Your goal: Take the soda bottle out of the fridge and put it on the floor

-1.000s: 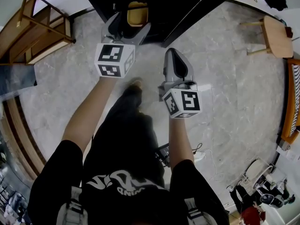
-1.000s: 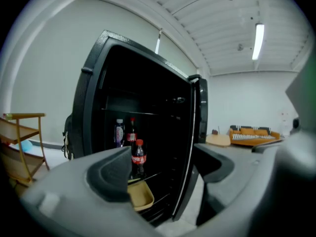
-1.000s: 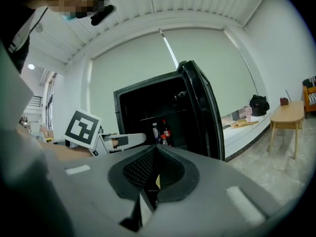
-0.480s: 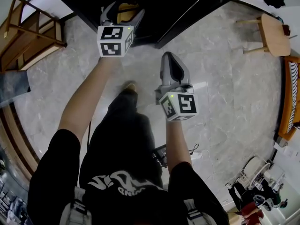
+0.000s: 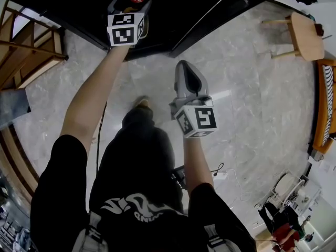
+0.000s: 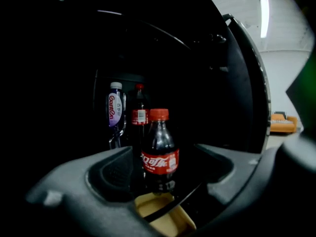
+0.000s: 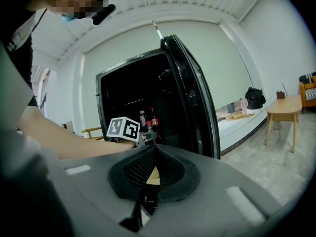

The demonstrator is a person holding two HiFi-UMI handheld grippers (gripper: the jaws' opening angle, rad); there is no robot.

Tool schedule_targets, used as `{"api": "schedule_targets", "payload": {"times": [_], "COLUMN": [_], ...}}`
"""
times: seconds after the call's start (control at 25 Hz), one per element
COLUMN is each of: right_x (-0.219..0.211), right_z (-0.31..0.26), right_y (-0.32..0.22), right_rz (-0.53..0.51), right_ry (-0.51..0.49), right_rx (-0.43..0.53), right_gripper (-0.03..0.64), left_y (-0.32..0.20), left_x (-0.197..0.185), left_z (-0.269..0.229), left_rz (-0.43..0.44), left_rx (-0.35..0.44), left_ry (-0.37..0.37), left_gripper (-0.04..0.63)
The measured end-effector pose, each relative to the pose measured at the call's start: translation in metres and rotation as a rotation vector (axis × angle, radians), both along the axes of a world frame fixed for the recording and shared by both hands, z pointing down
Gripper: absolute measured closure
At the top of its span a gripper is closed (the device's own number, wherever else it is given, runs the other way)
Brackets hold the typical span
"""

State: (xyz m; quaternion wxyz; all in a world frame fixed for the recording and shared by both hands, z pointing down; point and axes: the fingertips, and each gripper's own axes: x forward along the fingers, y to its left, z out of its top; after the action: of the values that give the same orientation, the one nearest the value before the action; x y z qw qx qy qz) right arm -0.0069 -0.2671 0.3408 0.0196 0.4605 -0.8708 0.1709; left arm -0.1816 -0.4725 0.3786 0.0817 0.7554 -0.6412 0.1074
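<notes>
Darkness hides most of the black fridge (image 6: 237,83) interior. Inside stands the red-capped dark soda bottle (image 6: 159,149), its red label bearing white Chinese Coca-Cola script, between the wide-apart jaws of the left gripper (image 6: 163,158), which do not touch it. Behind it, the lettering on a purple-labelled bottle (image 6: 115,110) is only partly legible. The right gripper (image 7: 152,149) is closed and empty.

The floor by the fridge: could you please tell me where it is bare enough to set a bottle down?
The widest bare floor lies between the fridge door and the table. A smaller patch lies between the wooden frame and the person's foot. It is crowded at lower right, with cables and clutter.
</notes>
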Motion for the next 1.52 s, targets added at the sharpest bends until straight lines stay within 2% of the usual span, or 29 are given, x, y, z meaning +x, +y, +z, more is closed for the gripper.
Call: {"api": "schedule_targets", "payload": {"times": [0.36,0.44,0.72,0.88,1.16,1.52], "right_x": [0.007,0.009,0.019,0.027,0.047,0.068], "right_z": [0.022,0.024,0.028,0.029,0.057,0.103], "right_y": [-0.012,-0.013,-0.014,-0.004,0.032,0.056], "right_rz": [0.01,0.014,0.034,0.052,0.08,0.094], "right_ry": [0.006,0.006,0.005,-0.005,0.004,0.054], "right_rx": [-0.024,-0.026,-0.033,-0.019,-0.034,-0.028], "right_gripper": [0.617,0.617,0.617,0.617,0.617,0.617], "left_y": [-0.035,-0.036,-0.029,-0.005,0.058,0.111], "left_x": [0.0,0.001,0.004,0.015,0.047,0.082], "left_z": [0.017,0.019,0.018,0.013,-0.01,0.016], "left_rz": [0.032,0.038,0.049,0.083,0.195,0.29], "left_rx": [-0.014,-0.019,-0.022,0.001,0.055,0.054], "left_ry": [-0.03,-0.027,-0.001,-0.009,-0.023,0.045], "left_gripper": [0.267,0.29,0.296,0.296,0.296,0.296]}}
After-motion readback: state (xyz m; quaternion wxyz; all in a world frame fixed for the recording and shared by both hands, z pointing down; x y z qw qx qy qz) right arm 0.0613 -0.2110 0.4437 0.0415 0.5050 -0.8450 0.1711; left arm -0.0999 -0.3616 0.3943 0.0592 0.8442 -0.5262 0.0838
